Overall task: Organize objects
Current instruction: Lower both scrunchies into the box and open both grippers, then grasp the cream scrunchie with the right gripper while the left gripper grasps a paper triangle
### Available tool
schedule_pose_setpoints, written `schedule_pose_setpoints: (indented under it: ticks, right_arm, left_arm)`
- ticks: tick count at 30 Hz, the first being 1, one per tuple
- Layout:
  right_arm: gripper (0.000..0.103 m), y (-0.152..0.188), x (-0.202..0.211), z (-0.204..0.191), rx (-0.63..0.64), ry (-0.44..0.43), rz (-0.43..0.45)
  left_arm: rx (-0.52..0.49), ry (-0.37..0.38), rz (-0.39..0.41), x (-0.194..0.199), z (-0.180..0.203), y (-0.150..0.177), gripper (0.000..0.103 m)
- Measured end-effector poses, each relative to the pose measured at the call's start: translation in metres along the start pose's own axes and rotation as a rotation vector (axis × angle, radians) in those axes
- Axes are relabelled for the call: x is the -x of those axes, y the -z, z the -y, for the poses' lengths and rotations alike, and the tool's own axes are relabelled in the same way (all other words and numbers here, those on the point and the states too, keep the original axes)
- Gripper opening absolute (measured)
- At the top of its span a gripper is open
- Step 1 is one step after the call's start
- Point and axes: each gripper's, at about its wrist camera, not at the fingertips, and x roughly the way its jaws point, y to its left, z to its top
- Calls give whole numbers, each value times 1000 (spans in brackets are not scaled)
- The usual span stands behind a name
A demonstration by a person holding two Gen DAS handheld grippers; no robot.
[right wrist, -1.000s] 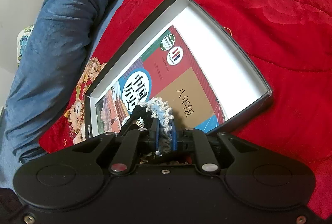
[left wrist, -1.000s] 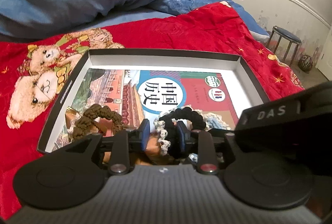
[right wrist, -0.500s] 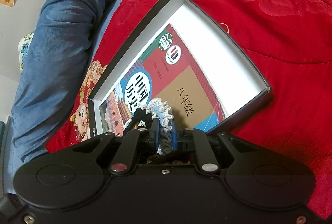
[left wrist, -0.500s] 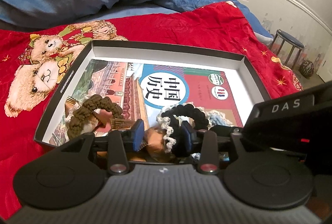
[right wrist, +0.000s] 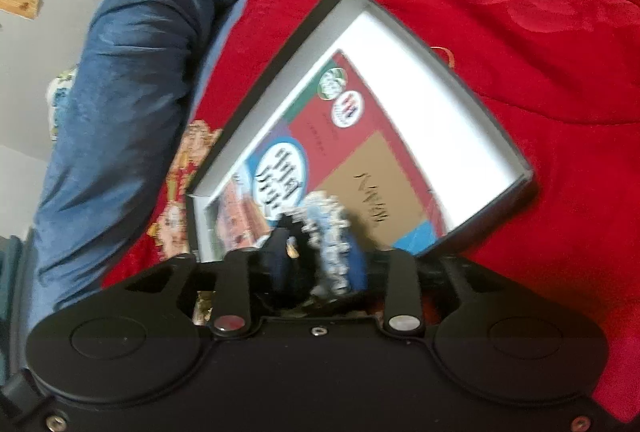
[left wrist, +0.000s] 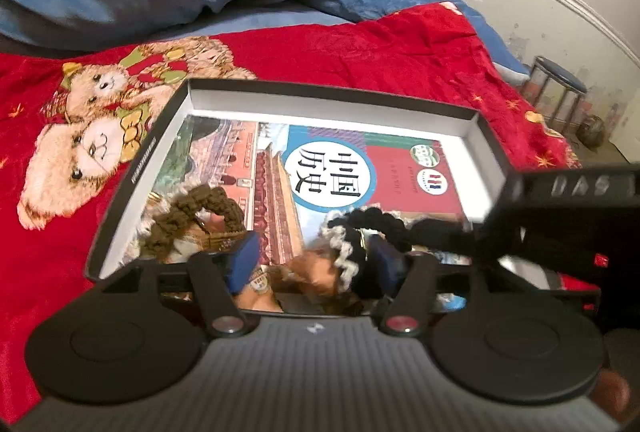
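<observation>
a black fabric scrunchie with a pale lace frill (left wrist: 362,232) lies low in the frame on the colourful history textbook (left wrist: 320,168) inside the shallow black-walled white box (left wrist: 328,100). the left gripper (left wrist: 316,260) has just been opening, its jaws wide apart around the frill. the right gripper (right wrist: 316,264), also just opening, stands half spread around a blue lace scrunchie (right wrist: 330,232). a brown braided scrunchie (left wrist: 192,216) lies at lower left, on the red bear-print blanket (left wrist: 60,232).

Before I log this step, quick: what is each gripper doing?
Left gripper: open, jaws just widened; black scrunchie beside one pad, not squeezed.
Right gripper: open, jaws just parted; blue lace scrunchie between them, released.
</observation>
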Motion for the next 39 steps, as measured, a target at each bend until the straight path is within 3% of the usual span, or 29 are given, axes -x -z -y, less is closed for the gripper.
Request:
schedule_pose_setpoints:
  ticks: [1, 2, 3, 17, 26, 29, 34, 39]
  right_arm:
    - [58, 1, 4, -3, 9, -22, 6]
    - [78, 3, 8, -8, 21, -35, 16]
    - [89, 5, 11, -12, 36, -42, 30]
    - [92, 38, 60, -47, 208, -62, 138]
    - [93, 42, 88, -46, 245, -54, 176]
    - [93, 40, 92, -45, 233, -90, 169]
    - [92, 35, 87, -42, 230, -116, 160]
    - [92, 33, 91, -26, 148, -34, 210]
  left_arm:
    - [-5, 9, 4, 5, -2, -2, 84]
    - [-9, 14, 9, 10, -3, -3, 85]
    - [-9, 13, 8, 15, -4, -5, 85]
    - [-18, 23, 50, 72, -28, -1, 89]
    - [50, 96, 76, 85, -34, 4, 89]
    - [85, 123, 95, 85, -38, 7, 89]
    - [100, 110, 120, 78, -52, 14, 89]
    - [152, 57, 32, 68, -87, 14, 89]
